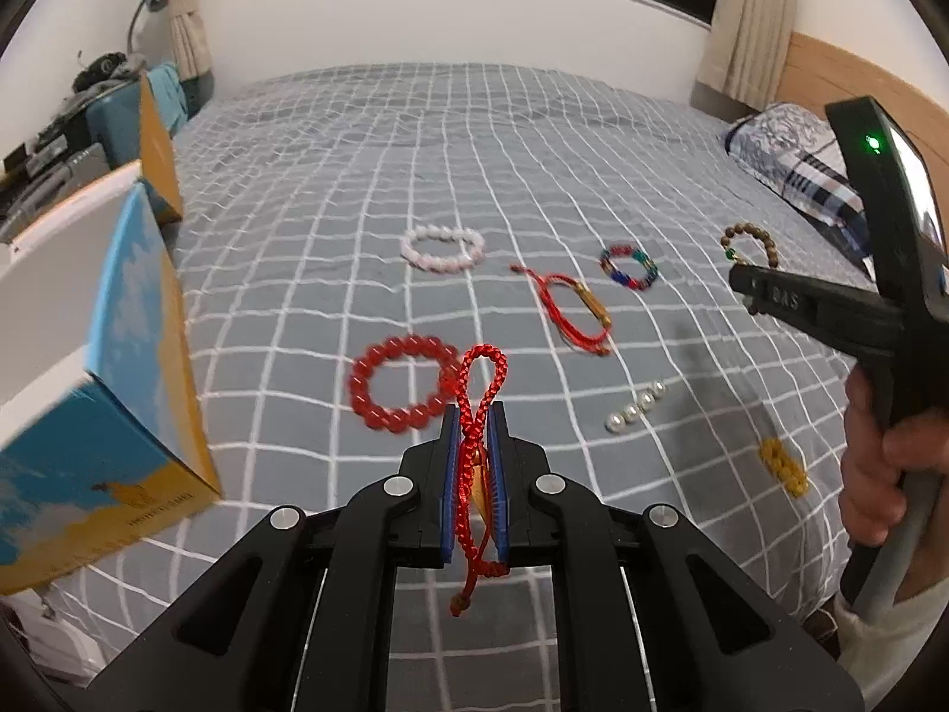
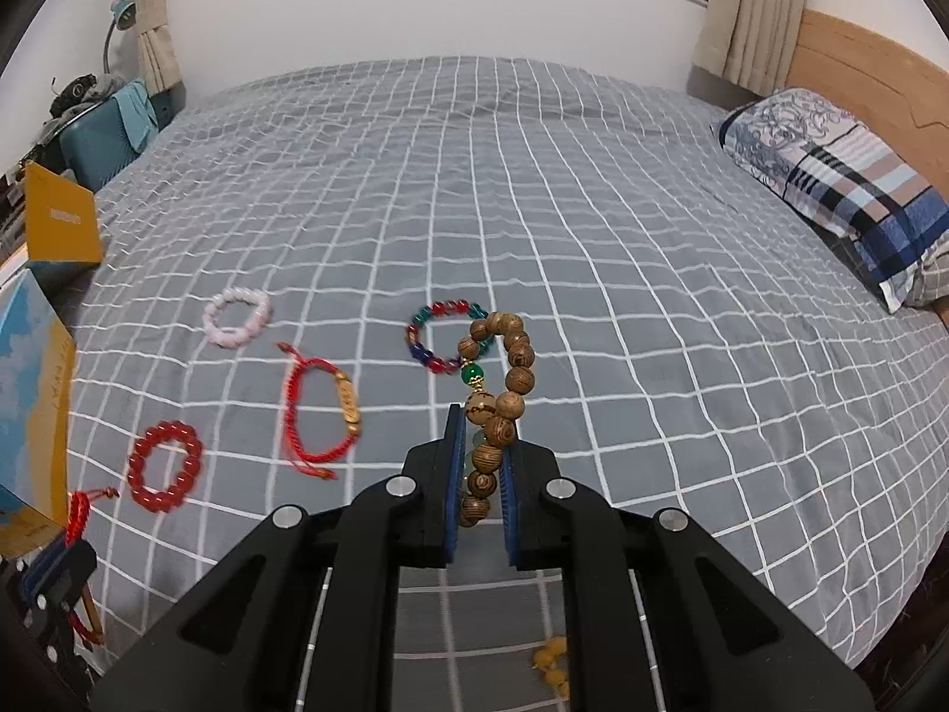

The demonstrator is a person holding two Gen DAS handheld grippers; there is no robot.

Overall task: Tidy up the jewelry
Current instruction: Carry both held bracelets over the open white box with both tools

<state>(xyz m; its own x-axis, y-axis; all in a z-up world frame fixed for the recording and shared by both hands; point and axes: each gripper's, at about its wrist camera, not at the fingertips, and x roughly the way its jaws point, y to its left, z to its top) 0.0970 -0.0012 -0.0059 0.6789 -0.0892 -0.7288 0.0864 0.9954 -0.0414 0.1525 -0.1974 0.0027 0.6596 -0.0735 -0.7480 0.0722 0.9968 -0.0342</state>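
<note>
My left gripper (image 1: 474,415) is shut on a red braided cord bracelet (image 1: 481,382), held above the bed beside the open blue and yellow box (image 1: 118,380). My right gripper (image 2: 481,415) is shut on a brown wooden bead bracelet (image 2: 504,380) with a green bead. It also shows in the left wrist view (image 1: 748,249). On the grey checked bedspread (image 2: 534,207) lie a red bead bracelet (image 2: 165,466), a red cord bracelet with a gold bar (image 2: 323,409), a pink bead bracelet (image 2: 237,317) and a multicoloured bead bracelet (image 2: 436,338).
A short pearl strand (image 1: 636,406) and yellow beads (image 1: 784,466) lie near the bed's front edge. A patterned pillow (image 2: 842,178) lies at the right by the wooden headboard. A teal case and a lamp stand at the far left.
</note>
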